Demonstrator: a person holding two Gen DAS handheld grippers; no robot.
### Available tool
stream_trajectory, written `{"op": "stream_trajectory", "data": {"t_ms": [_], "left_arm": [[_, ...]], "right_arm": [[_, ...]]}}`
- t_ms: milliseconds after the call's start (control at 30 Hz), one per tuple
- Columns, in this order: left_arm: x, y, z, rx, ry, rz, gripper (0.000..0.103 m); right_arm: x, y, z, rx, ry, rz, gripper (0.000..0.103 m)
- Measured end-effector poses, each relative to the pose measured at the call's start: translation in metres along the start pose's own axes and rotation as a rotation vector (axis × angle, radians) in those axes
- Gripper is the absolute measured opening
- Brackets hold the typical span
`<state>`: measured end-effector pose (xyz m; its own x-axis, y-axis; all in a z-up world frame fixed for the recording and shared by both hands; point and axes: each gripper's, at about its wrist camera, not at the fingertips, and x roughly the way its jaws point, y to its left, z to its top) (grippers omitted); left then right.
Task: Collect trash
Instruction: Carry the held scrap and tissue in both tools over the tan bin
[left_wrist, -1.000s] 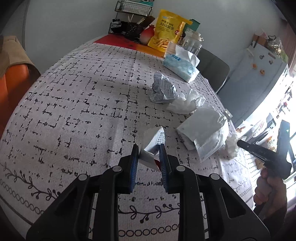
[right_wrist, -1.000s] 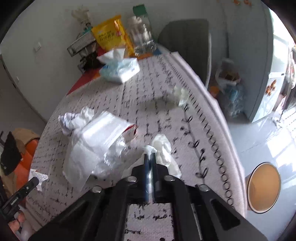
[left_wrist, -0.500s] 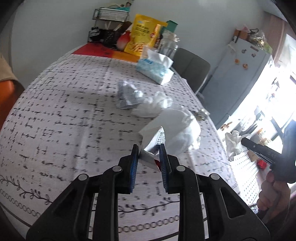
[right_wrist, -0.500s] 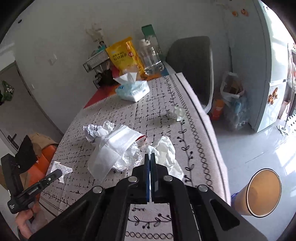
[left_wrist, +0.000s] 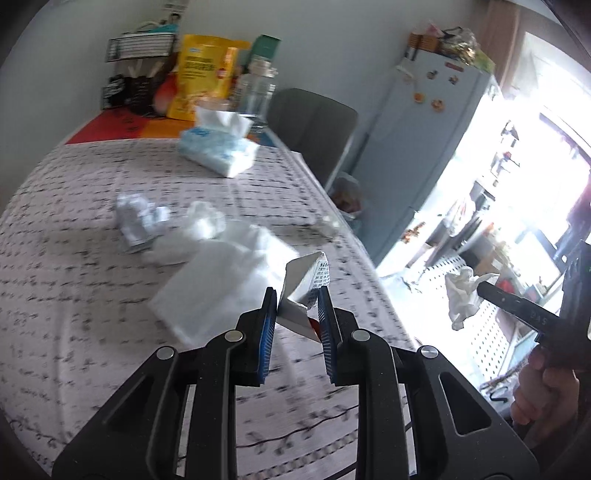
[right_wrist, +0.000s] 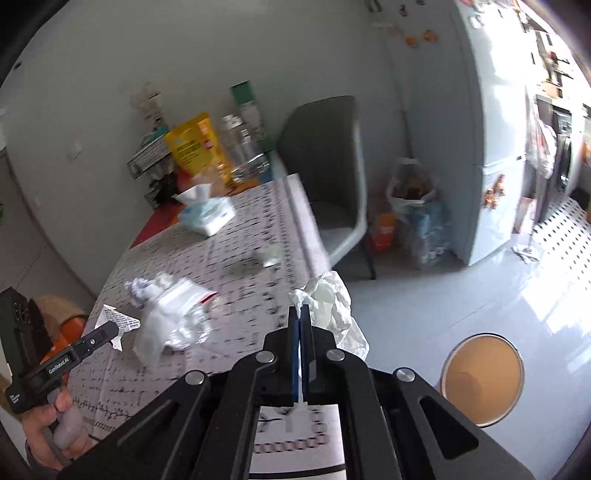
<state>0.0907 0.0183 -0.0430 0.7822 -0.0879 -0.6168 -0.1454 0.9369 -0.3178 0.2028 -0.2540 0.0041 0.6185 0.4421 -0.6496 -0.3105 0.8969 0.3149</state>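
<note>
My left gripper (left_wrist: 297, 299) is shut on a small folded printed wrapper (left_wrist: 308, 275), held above the table's near edge; it shows in the right wrist view (right_wrist: 118, 323) too. My right gripper (right_wrist: 299, 314) is shut on a crumpled white tissue (right_wrist: 330, 306), lifted past the table's right edge; it also shows in the left wrist view (left_wrist: 461, 295). A round bin with a tan inside (right_wrist: 482, 378) stands on the floor lower right. A white plastic bag (left_wrist: 221, 280), a crumpled paper ball (left_wrist: 136, 218) and a tissue wad (left_wrist: 203, 221) lie on the patterned tablecloth (left_wrist: 74, 258).
A tissue pack (left_wrist: 218, 151), a yellow snack bag (left_wrist: 201, 79), jars and a wire rack stand at the table's far end. A grey chair (right_wrist: 328, 177) is beside the table, with bags on the floor (right_wrist: 410, 206) and a fridge (right_wrist: 491, 129) beyond.
Both grippers have lifted and swung right, off the table, each carrying its piece. The right gripper now hangs over the floor near the bin.
</note>
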Motion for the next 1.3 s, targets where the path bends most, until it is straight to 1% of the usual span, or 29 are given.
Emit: {"op": "stream_trajectory", "data": {"t_ms": [267, 433, 500, 667, 1000, 1133, 1267, 1300], "left_arm": [[0.03, -0.043, 0.007, 0.05, 0.035, -0.059, 0.023], [0.05, -0.07, 0.009, 0.078, 0.062, -0.09, 0.023], [0.061, -0.081, 0.009, 0.087, 0.079, -0.1, 0.023], [0.087, -0.105, 0.006, 0.109, 0.12, -0.116, 0.023], [0.147, -0.174, -0.003, 0.183, 0.216, -0.154, 0.023], [0.172, -0.197, -0.008, 0.2, 0.257, -0.163, 0.023], [0.195, -0.218, -0.012, 0.207, 0.3, -0.168, 0.023], [0.202, -0.226, -0.013, 0.212, 0.309, -0.169, 0.023]], "right_arm": [[-0.014, -0.052, 0.0, 0.077, -0.038, -0.091, 0.002], [-0.016, -0.085, -0.005, 0.123, -0.043, -0.134, 0.002], [-0.013, -0.096, -0.006, 0.137, -0.044, -0.153, 0.002], [-0.001, -0.14, -0.014, 0.196, -0.032, -0.203, 0.002], [0.021, -0.23, -0.04, 0.335, 0.012, -0.258, 0.002], [0.032, -0.267, -0.051, 0.386, 0.015, -0.298, 0.002], [0.043, -0.298, -0.061, 0.438, 0.009, -0.309, 0.007], [0.045, -0.305, -0.063, 0.445, 0.011, -0.311, 0.02]]}}
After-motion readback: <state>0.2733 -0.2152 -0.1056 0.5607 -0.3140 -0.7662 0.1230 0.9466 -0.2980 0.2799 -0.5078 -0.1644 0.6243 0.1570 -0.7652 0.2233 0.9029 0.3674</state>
